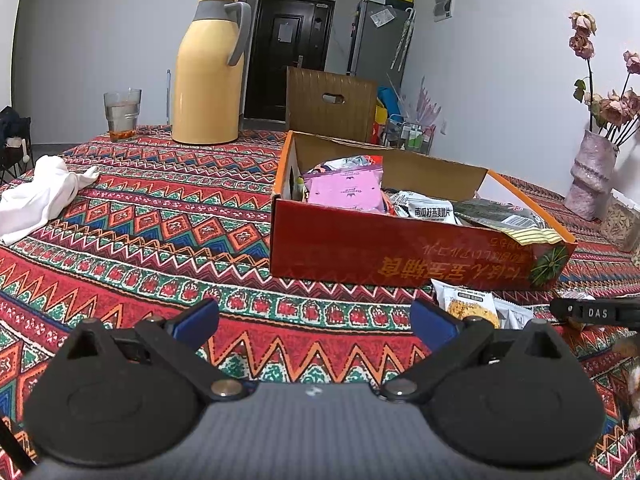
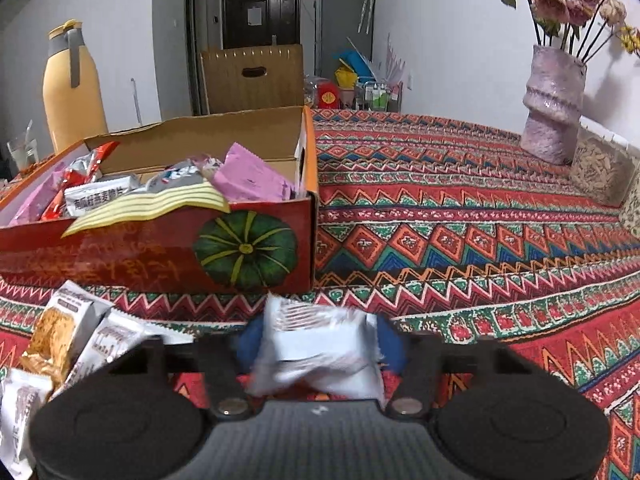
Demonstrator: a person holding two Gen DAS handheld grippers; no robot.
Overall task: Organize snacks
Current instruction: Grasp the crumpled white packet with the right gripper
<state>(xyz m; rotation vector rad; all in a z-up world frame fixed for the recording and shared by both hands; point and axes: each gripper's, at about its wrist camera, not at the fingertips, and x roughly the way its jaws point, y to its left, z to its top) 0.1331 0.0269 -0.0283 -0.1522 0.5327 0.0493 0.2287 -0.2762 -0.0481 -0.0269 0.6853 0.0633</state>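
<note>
Item 1: left tongs (image 1: 314,320), black arms with blue pads, spread wide with nothing between them, low over the tabletop (image 1: 160,224) covered in a red, green and blue zigzag-patterned cloth.

Item 2: right tongs (image 2: 320,344), same build, closed on a white crinkled snack packet (image 2: 320,356), blurred, held just above the cloth near the front of the box.

Item 3: shallow red cardboard box (image 2: 160,252) with orange rim, gold lettering and a green pumpkin picture on its near wall, standing on the tabletop. Contents: pink foil packets (image 1: 344,190), a white packet with black Chinese print (image 1: 428,210), red-and-silver wrappers (image 2: 86,168), and a pale yellow striped packet (image 2: 152,208) whose edge overhangs the near wall.

Item 4: loose white snack packets with a golden cracker picture (image 2: 60,332), lying on the cloth in front of the box, left of the right tongs.

Item 5: tall yellow thermos jug with grey handle (image 1: 210,72), far left of the box, upright.

Item 6: clear drinking glass (image 1: 122,114), partly filled, left of the jug.

Item 7: crumpled white cloth (image 1: 38,196), far left edge of the tabletop.

Item 8: pale purple textured vase with dried pink roses (image 2: 554,108), far right, a clear container of seeds (image 2: 600,168) just beside it.
</note>
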